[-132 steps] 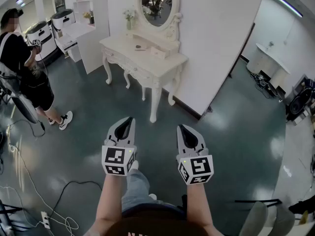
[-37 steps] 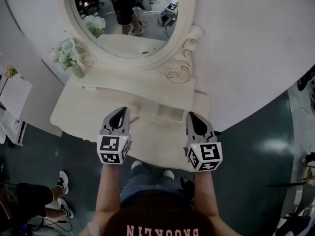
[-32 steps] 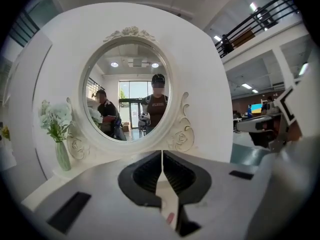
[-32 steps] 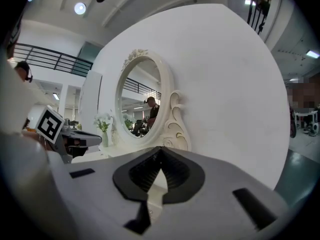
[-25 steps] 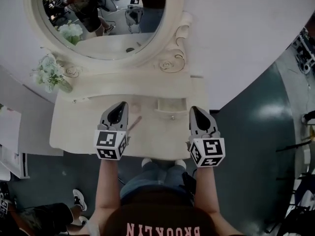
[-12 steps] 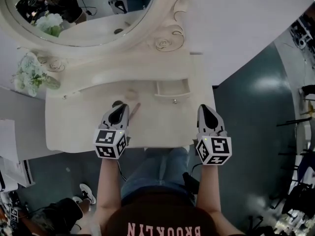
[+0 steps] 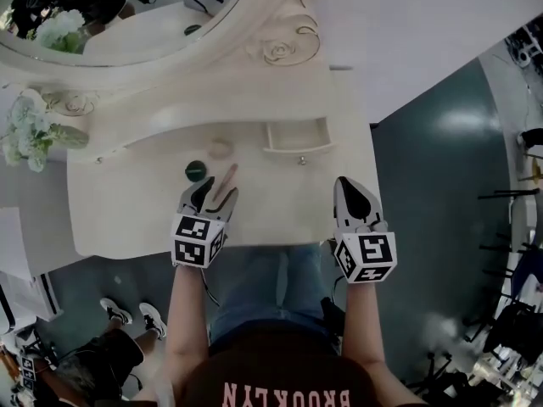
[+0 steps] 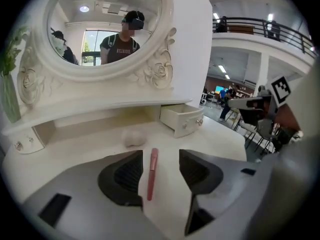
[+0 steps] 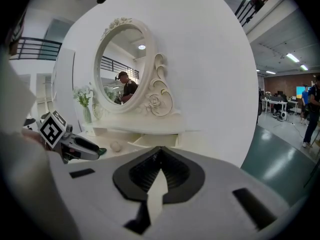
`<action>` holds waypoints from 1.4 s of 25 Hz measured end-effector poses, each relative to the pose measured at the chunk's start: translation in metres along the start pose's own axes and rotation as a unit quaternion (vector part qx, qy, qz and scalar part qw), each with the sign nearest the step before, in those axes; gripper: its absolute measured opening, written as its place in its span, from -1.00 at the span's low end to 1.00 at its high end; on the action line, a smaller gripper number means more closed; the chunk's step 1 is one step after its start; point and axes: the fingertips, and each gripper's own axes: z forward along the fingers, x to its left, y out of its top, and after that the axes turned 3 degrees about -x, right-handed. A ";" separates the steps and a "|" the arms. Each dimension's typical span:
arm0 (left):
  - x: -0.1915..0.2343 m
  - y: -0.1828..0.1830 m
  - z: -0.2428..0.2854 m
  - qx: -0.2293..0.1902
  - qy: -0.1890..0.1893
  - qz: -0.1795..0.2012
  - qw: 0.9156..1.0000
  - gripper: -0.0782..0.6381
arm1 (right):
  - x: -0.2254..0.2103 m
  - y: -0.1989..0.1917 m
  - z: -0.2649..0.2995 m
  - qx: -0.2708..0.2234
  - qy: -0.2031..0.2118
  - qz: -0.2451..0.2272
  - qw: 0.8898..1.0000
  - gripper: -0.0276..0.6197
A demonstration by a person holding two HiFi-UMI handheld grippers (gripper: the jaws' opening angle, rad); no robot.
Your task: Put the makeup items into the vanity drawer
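Note:
A pink makeup stick point(image 7: 229, 176) lies on the cream vanity top point(image 7: 127, 202), in front of a pale round puff point(image 7: 221, 149) and a dark green compact point(image 7: 196, 171). A small drawer point(image 7: 295, 136) stands pulled out on the raised shelf. My left gripper point(image 7: 217, 192) is open; its jaws have just been opening and now straddle the near end of the pink stick point(image 8: 151, 173) without pressing it. My right gripper point(image 7: 349, 192) is shut and empty at the table's front right. From the right gripper view I see the drawer point(image 9: 152, 140) ahead and the left gripper point(image 9: 75, 146) at the left.
The oval mirror point(image 7: 127, 24) with carved roses rises behind the shelf. A vase of white flowers point(image 7: 30, 134) stands at the far left. The table's front edge is just under both grippers, with dark floor point(image 7: 424, 159) to the right. A person's feet point(image 7: 127, 312) show at lower left.
Both grippers have come down to the vanity top as the view closed in. The left jaws went from shut to open around the pink stick. The right gripper stayed shut.

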 end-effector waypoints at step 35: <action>0.012 0.001 0.020 0.085 -0.010 0.111 0.990 -0.68 | -0.034 0.028 -0.019 -0.011 -0.036 -0.018 0.999 -0.92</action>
